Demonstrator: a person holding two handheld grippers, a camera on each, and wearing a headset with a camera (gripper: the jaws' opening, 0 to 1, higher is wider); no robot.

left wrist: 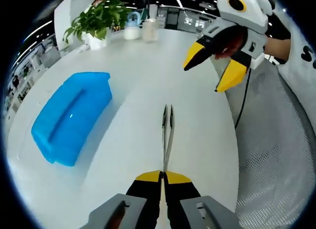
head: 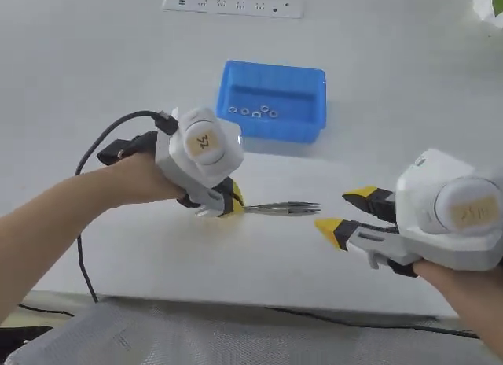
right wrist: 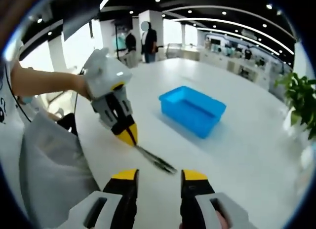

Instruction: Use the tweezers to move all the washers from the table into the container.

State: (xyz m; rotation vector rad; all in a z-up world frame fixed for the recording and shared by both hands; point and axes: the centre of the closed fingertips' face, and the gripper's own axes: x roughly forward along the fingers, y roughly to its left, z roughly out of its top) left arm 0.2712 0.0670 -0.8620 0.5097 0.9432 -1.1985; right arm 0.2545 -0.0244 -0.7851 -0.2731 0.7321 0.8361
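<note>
My left gripper [head: 232,201] is shut on a pair of metal tweezers [head: 283,208], which lie level just above the white table and point right. From behind, the tweezers [left wrist: 168,135] run straight out from the closed jaws of the left gripper [left wrist: 163,177]. My right gripper [head: 346,210] stands open just past the tweezers' tips, with nothing between its jaws. It faces the left gripper [right wrist: 126,133] and the tweezers [right wrist: 157,162]. The blue container [head: 283,129] sits further back with several washers [head: 253,111] inside. No washers show on the table.
A white power strip [head: 233,4] lies at the table's far edge. A black cable [head: 86,176] trails from the left gripper over the near edge. A potted plant [left wrist: 98,21] and a kettle [left wrist: 132,29] stand beyond the container [left wrist: 69,120].
</note>
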